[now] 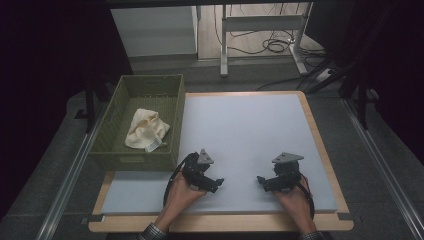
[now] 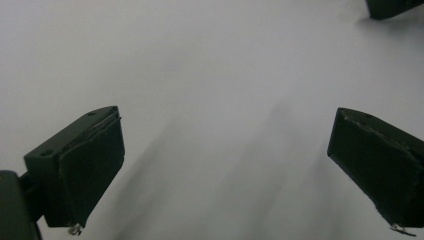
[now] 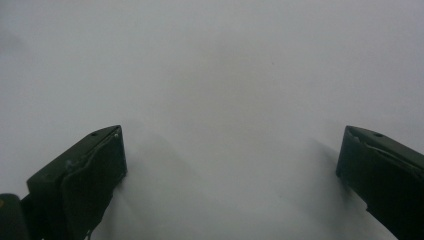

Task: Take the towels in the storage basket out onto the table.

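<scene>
Fingers of both grippers stand spread wide, grasping nothing. Left gripper (image 1: 216, 184) and right gripper (image 1: 262, 181) rest low on the grey mat (image 1: 250, 130) at the near edge of the bench (image 1: 320, 145), tips facing each other, apart. Cream cloth (image 1: 145, 129) lies crumpled inside the green basket (image 1: 120, 95), beyond the left gripper.

A grey mat (image 1: 250, 135) is laid on a wooden table (image 1: 320, 145). Beyond it, a white cabinet (image 1: 155, 30) and metal desk legs (image 1: 224, 45) are seen on a pale floor (image 1: 250, 35), where black cables (image 1: 275, 46) are coiled. Dark curtains (image 1: 45, 75) are hung at both sides.
</scene>
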{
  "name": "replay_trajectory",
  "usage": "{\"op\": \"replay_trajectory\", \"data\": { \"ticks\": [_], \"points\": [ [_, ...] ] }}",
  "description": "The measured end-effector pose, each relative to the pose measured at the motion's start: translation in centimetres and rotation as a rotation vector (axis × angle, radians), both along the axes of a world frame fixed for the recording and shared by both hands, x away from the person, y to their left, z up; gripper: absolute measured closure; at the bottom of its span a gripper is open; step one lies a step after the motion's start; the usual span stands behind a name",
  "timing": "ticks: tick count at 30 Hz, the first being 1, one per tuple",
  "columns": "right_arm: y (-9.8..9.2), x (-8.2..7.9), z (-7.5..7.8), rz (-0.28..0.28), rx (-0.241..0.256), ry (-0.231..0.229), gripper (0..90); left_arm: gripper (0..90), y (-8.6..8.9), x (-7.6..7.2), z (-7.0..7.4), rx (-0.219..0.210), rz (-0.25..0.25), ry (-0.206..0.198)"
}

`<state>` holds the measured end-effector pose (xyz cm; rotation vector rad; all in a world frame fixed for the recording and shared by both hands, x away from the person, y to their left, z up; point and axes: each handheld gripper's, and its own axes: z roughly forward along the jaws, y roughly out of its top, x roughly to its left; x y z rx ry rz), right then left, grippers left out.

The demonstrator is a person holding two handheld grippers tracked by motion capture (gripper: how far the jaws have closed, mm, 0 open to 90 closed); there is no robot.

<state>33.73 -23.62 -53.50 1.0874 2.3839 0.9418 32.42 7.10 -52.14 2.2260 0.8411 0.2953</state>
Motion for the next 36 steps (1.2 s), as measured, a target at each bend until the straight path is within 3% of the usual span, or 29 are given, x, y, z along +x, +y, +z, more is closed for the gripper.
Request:
{"op": "replay_trajectory", "data": {
  "ticks": [9, 12, 20, 27, 36],
  "points": [
    [0.0, 0.0, 0.0, -0.001, 0.002, 0.001, 0.0, 2.7, -0.8, 1.0, 1.3, -0.018, -0.040, 0.014],
    [0.0, 0.0, 0.0, 0.000, 0.002, 0.000, 0.0, 2.8, -1.1, 1.4, 1.7, -0.005, -0.046, 0.010],
    [0.0, 0.0, 0.0, -0.001, 0.003, 0.001, 0.0, 2.8, -1.9, 2.8, 3.8, -0.014, -0.060, 0.011],
    [0.0, 0.0, 0.0, 0.000, 0.003, 0.000, 0.0, 3.1, -2.1, 3.9, 5.2, -0.022, -0.057, 0.018],
    [0.0, 0.0, 0.0, 0.001, 0.002, -0.001, 0.0, 3.3, -1.6, 5.5, 8.2, -0.009, -0.039, 0.006]
  ]
}}
